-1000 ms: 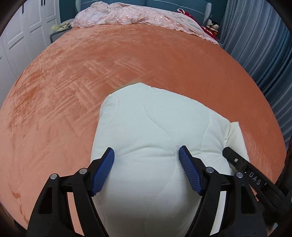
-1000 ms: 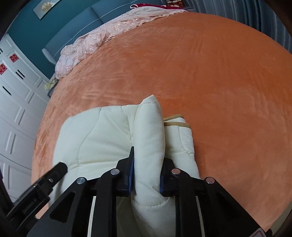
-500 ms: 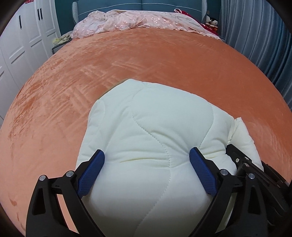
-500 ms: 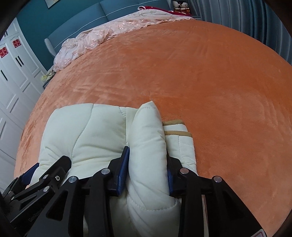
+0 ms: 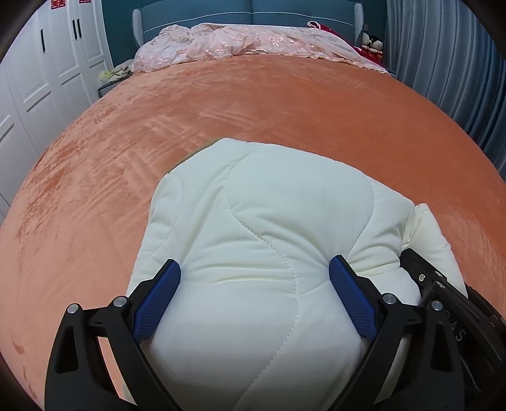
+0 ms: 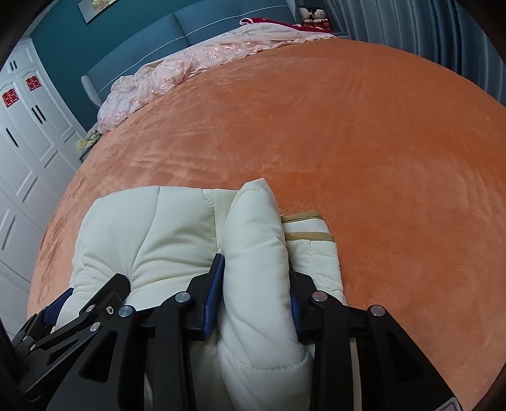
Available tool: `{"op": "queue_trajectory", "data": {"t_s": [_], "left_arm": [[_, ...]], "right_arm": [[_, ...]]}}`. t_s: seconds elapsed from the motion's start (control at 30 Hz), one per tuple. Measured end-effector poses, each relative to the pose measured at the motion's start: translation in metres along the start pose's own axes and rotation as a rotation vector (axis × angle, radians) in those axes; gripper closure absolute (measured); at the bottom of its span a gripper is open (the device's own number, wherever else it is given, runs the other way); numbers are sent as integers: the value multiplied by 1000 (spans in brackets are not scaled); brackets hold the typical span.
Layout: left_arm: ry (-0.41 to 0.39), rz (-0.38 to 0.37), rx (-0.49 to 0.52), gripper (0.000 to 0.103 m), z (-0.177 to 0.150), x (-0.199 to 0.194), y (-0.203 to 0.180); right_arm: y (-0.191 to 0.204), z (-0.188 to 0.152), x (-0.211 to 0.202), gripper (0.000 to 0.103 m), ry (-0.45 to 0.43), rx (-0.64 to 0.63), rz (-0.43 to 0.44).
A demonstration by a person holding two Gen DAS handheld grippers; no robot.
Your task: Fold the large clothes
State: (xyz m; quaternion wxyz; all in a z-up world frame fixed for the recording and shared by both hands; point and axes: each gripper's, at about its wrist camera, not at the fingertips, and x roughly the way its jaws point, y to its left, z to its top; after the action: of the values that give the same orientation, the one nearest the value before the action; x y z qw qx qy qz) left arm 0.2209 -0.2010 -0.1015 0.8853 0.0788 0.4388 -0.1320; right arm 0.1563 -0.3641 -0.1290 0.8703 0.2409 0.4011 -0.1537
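Note:
A cream quilted padded garment [image 5: 268,221] lies bundled on the orange bedspread [image 5: 253,104]. My left gripper [image 5: 254,261] straddles its near bulge with the jaws spread wide. The blue pads [image 5: 158,297] only flank the puffed fabric. In the right wrist view, my right gripper [image 6: 255,265] is shut on an upright padded fold [image 6: 256,227] of the same garment [image 6: 151,227]. A tan-trimmed edge [image 6: 303,218] lies just right of that fold. The two grippers sit side by side, and the right gripper's finger [image 5: 442,300] shows beside the left one.
The orange bedspread [image 6: 379,158] stretches far ahead and to both sides. A crumpled pink quilt [image 5: 240,44] lies along the teal headboard [image 5: 253,9]. White wardrobe doors [image 5: 38,79] stand on the left and grey curtains [image 5: 449,63] on the right.
Both grippers sank toward the bed. The left jaws widened from a pinch on the bulge to a broad straddle. The right jaws eased apart a little, with the fold still between them.

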Motion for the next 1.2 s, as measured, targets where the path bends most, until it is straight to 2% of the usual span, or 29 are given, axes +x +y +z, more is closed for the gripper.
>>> {"op": "queue_trajectory", "data": {"t_s": [0.17, 0.3, 0.33, 0.4, 0.57, 0.63, 0.73, 0.83, 0.97, 1.2], "left_arm": [[-3, -3, 1, 10, 1, 0, 0], [28, -36, 17, 10, 4, -18, 6], [39, -54, 12, 12, 3, -27, 11], [63, -108, -12, 15, -4, -50, 22], [126, -171, -36, 26, -30, -85, 39], [142, -165, -32, 32, -41, -92, 40], [161, -158, -25, 34, -52, -97, 41], [167, -135, 3, 35, -57, -97, 37], [177, -114, 7, 35, -59, -91, 34], [171, -66, 37, 35, -65, -84, 25]], "right_arm": [[0, -1, -7, 70, -17, 0, 16], [-11, 5, -32, 67, 21, 86, 80], [-12, 5, -46, 64, 23, 106, 91], [-14, -2, -72, 63, 29, 107, 104], [-17, -34, -102, 60, 136, 67, 122], [-15, -43, -109, 62, 144, 37, 101], [-13, -50, -116, 76, 140, -1, 77], [-4, -53, -112, 82, 147, -48, 44], [6, -56, -103, 82, 154, -106, -15], [-4, -51, -85, 79, 194, -88, -4]]}}
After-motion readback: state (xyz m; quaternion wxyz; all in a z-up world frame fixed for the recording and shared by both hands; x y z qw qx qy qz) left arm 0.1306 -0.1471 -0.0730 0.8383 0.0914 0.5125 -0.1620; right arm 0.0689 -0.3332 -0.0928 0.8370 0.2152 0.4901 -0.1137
